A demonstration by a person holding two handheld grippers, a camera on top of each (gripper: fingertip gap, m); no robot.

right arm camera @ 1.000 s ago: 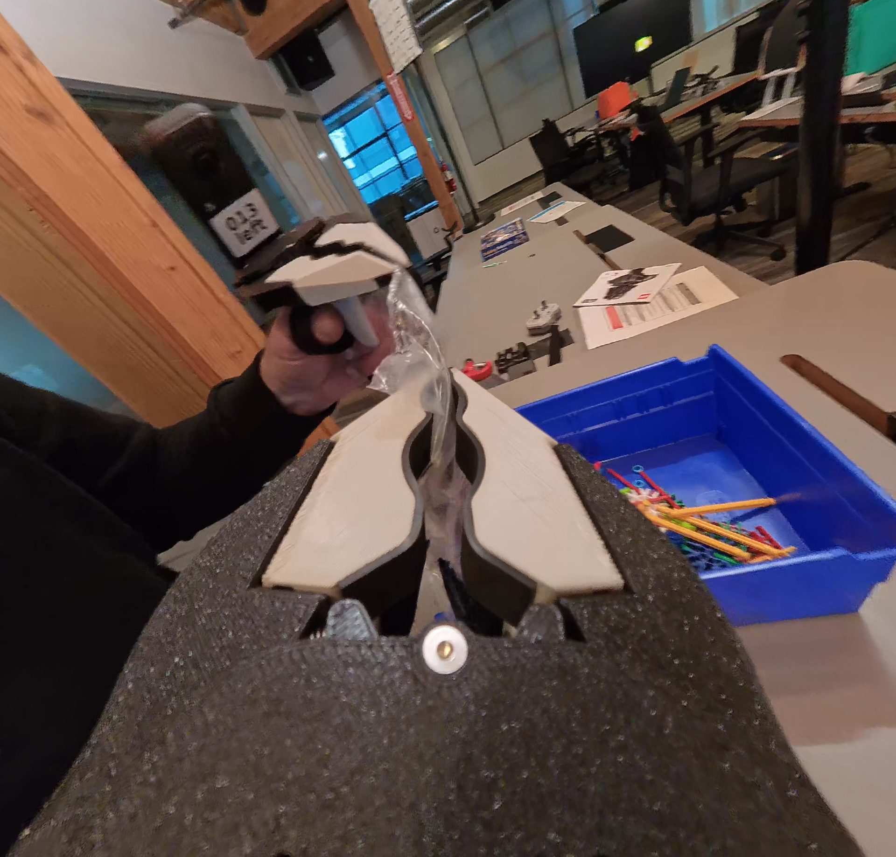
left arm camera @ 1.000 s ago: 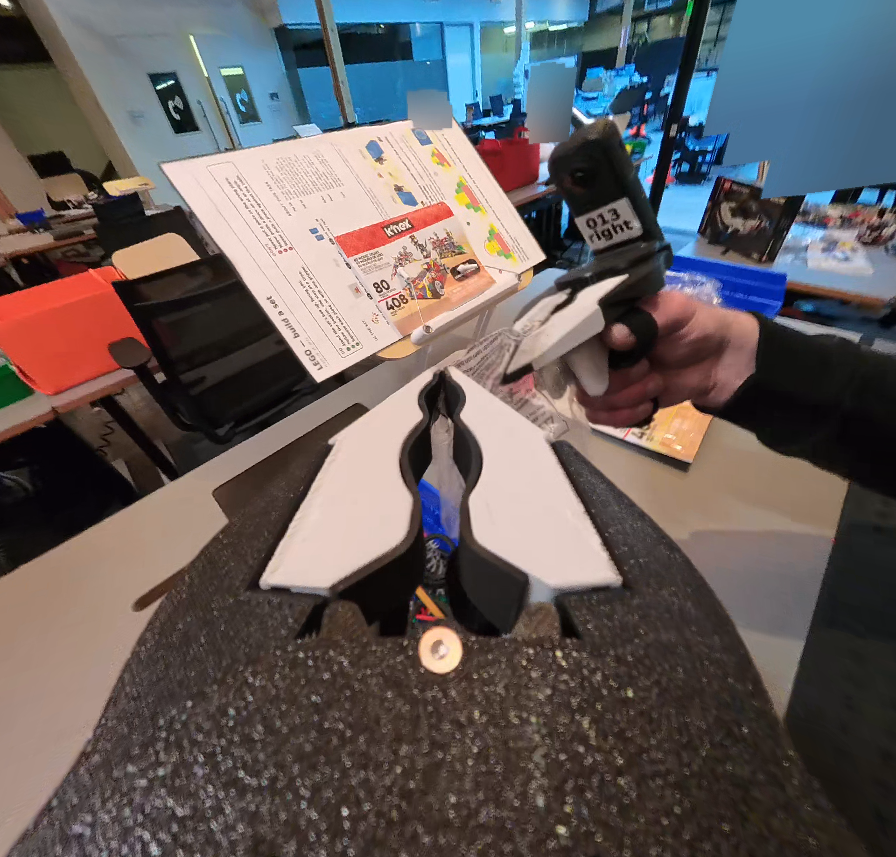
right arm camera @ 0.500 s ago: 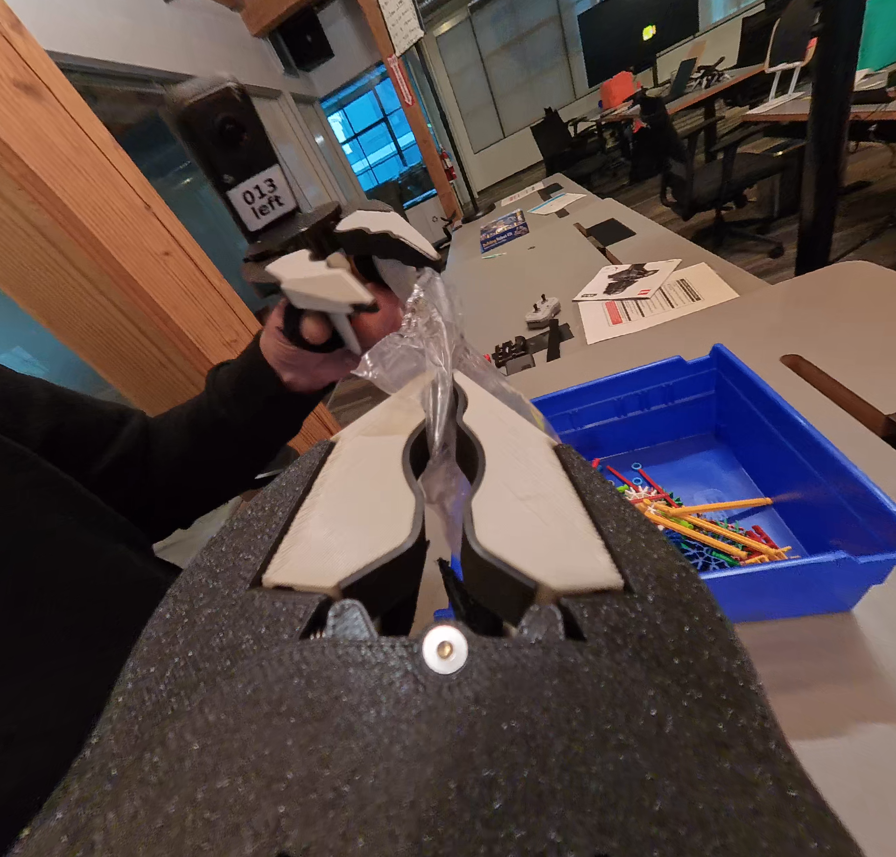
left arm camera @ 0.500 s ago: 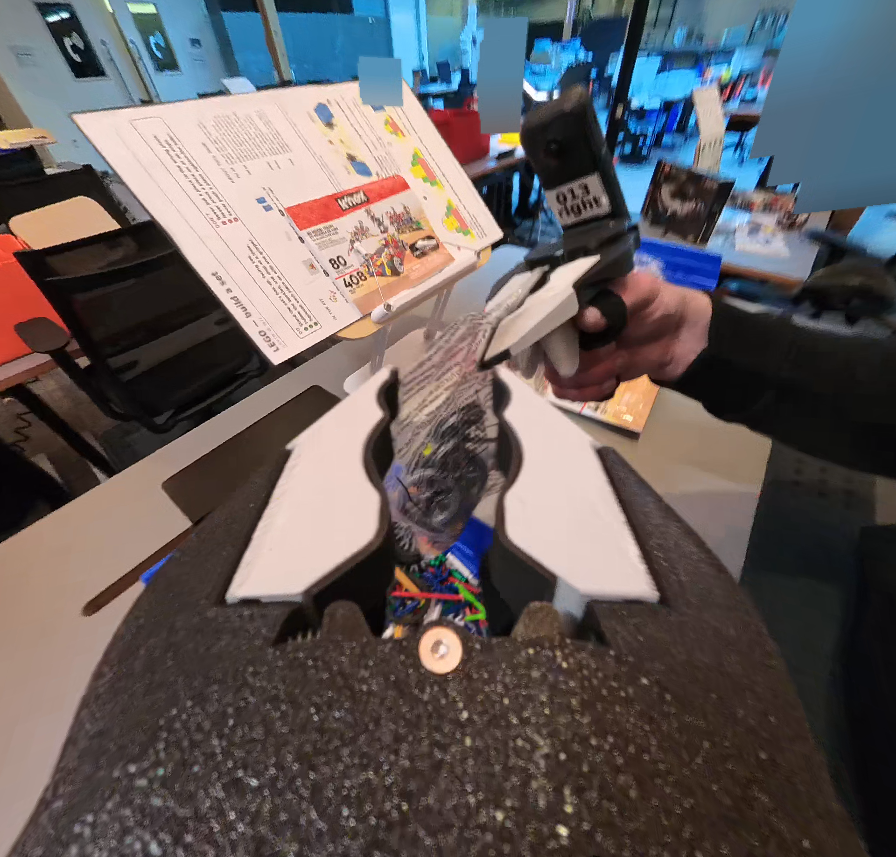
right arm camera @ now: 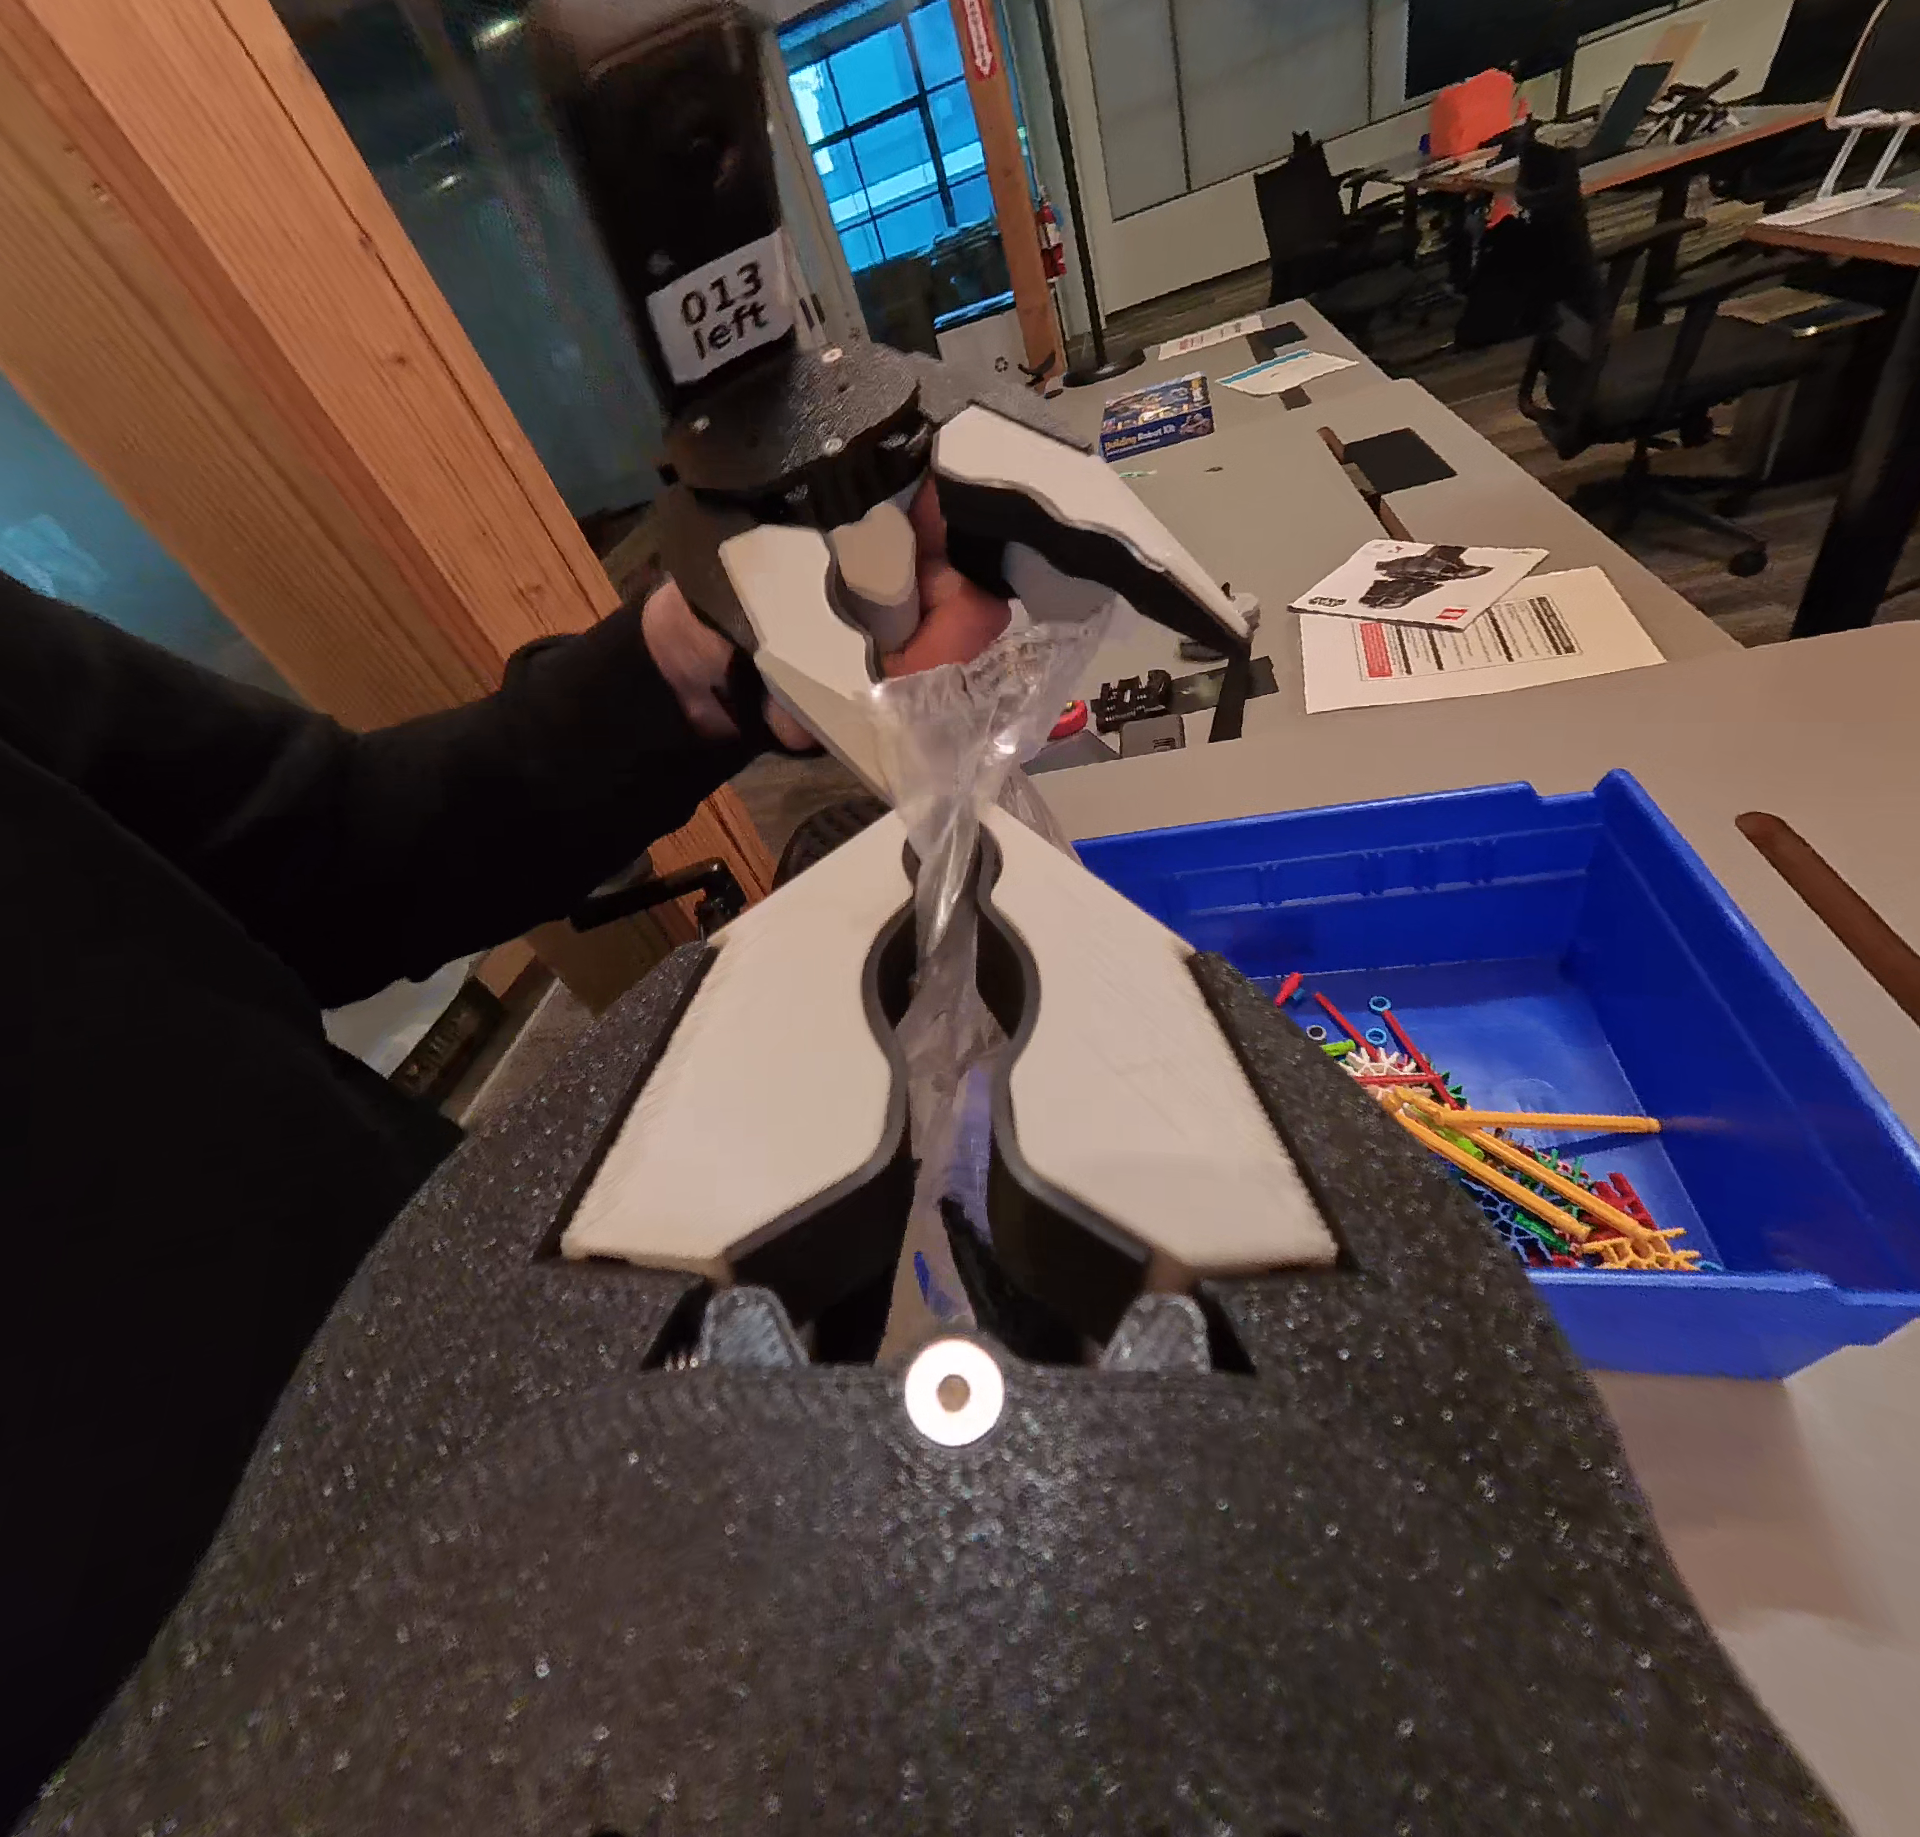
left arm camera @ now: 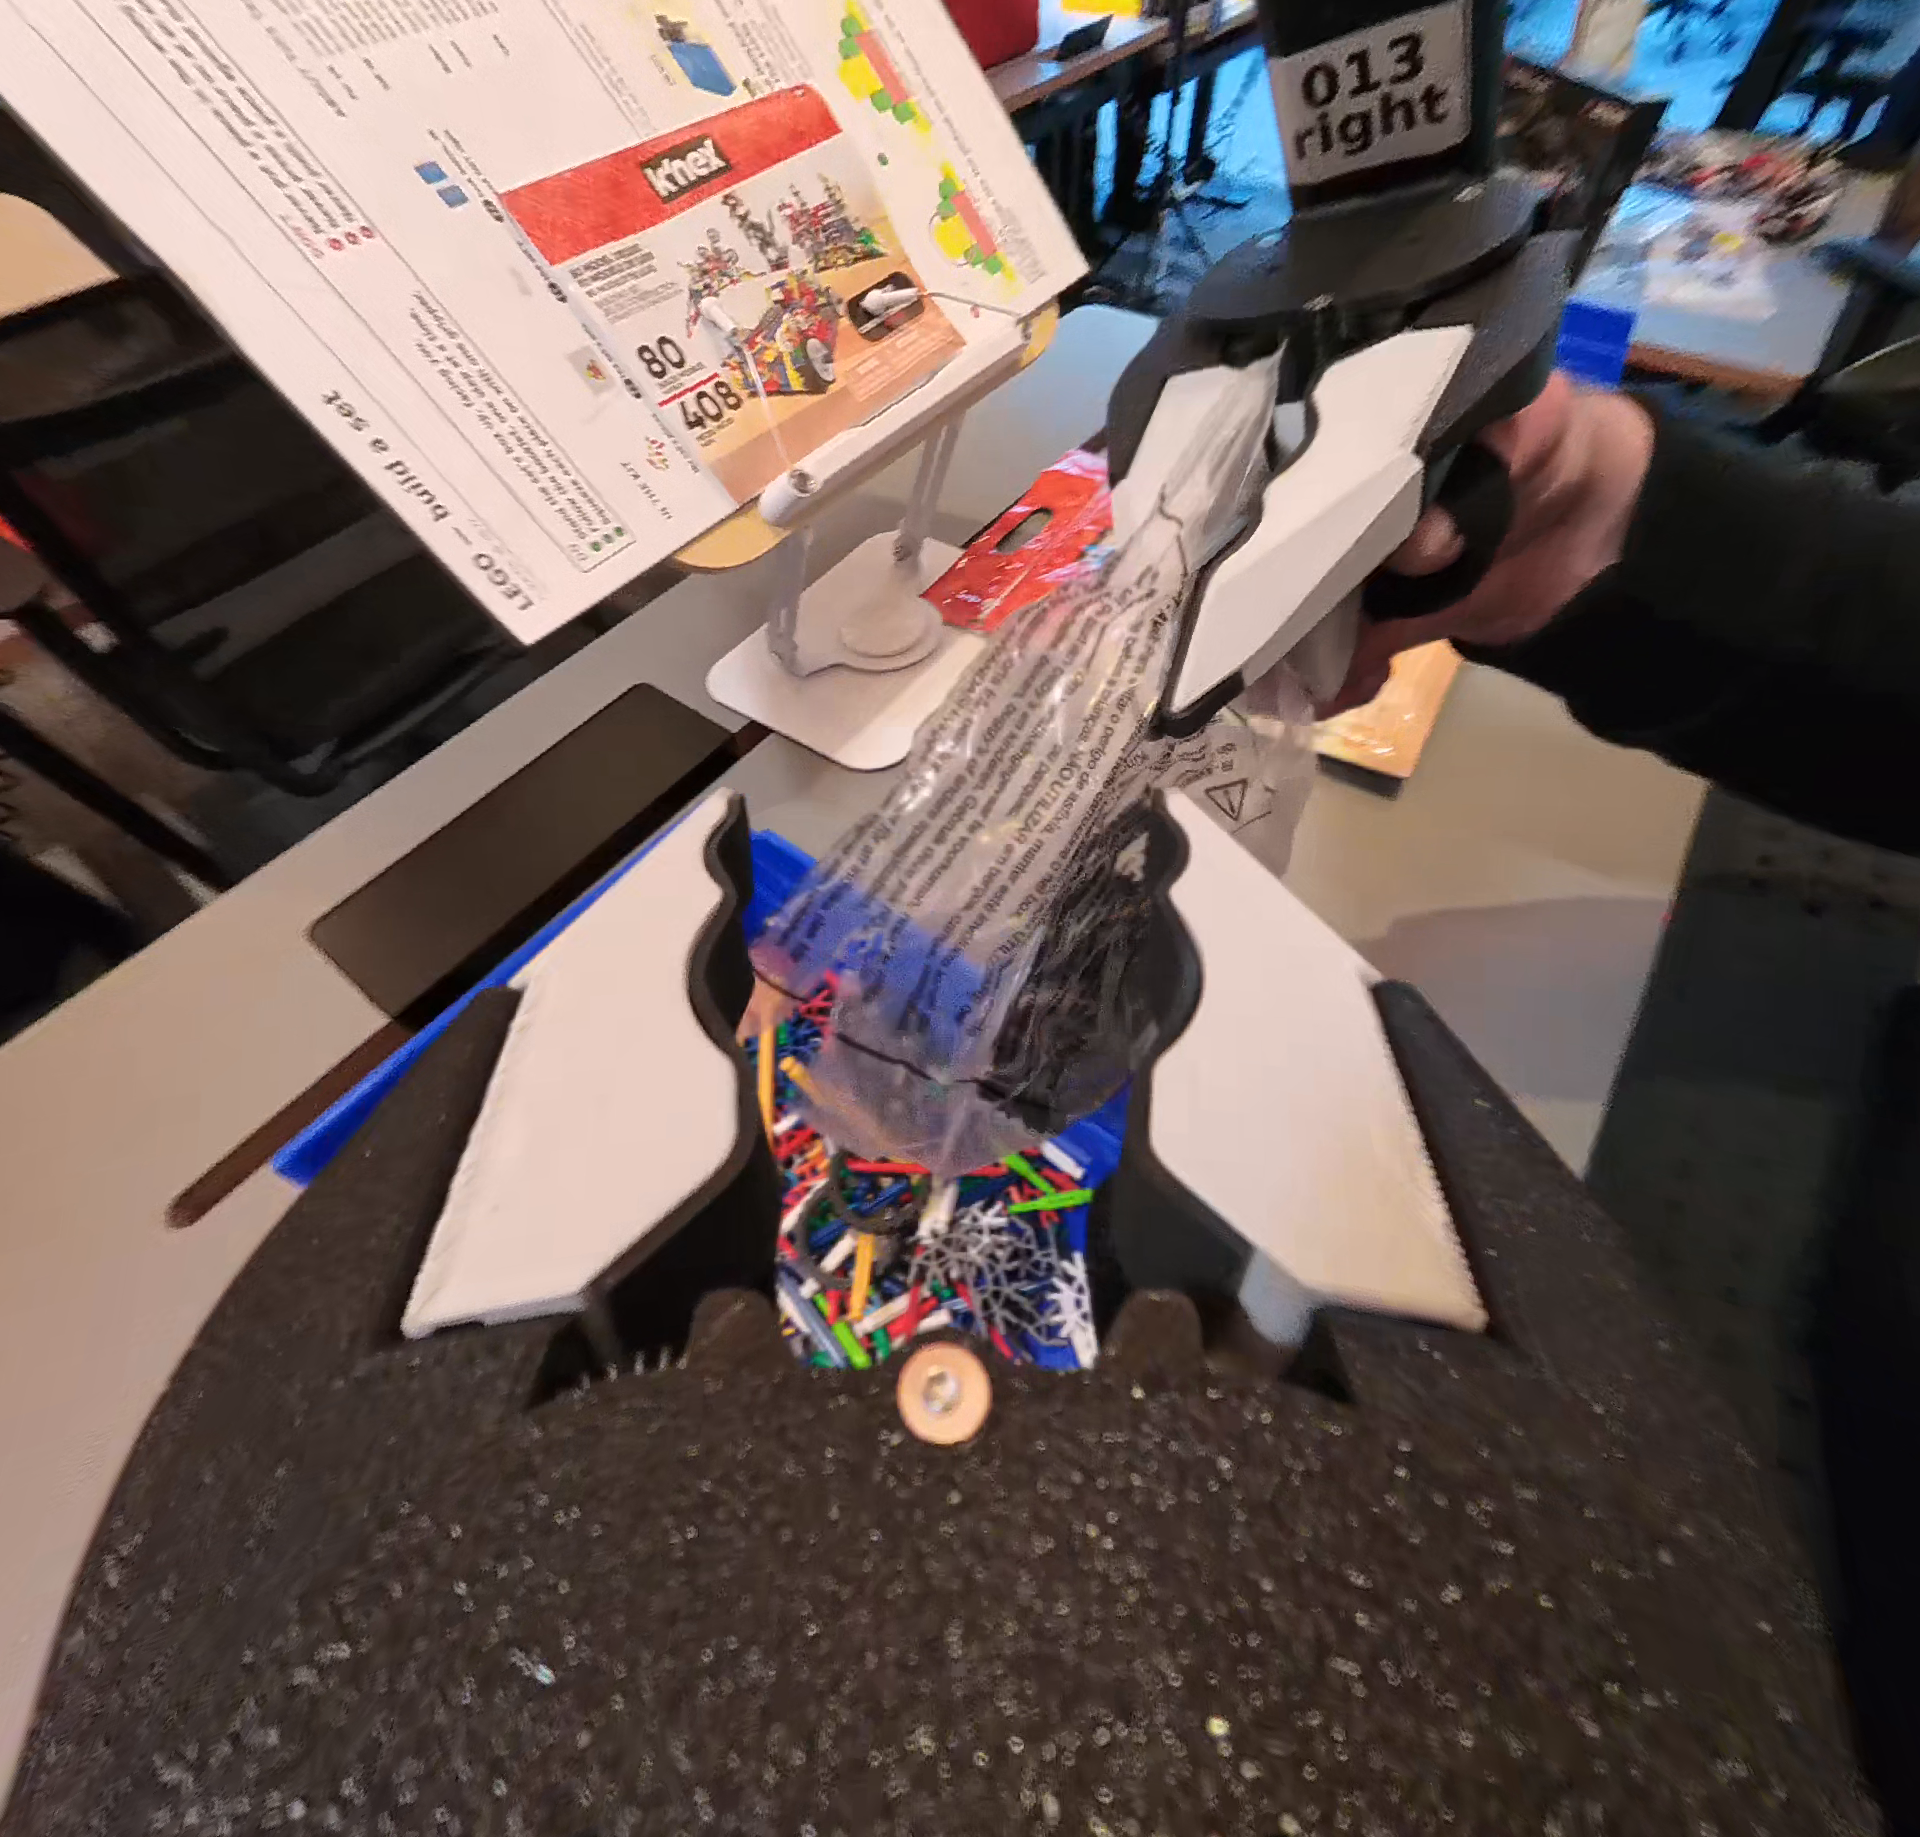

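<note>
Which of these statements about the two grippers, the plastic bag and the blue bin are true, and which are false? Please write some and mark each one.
1. The right gripper is shut on the clear plastic bag. True.
2. The left gripper is shut on the bag. False: its fingers stand wide apart, and the bag hangs between them.
3. The blue bin is empty. False: coloured rods and connector pieces lie in it.
4. The bag hangs above the pieces in the bin. True, as the left wrist view shows.
5. The instruction sheet lies flat on the table. False: it leans on a white stand.
</note>
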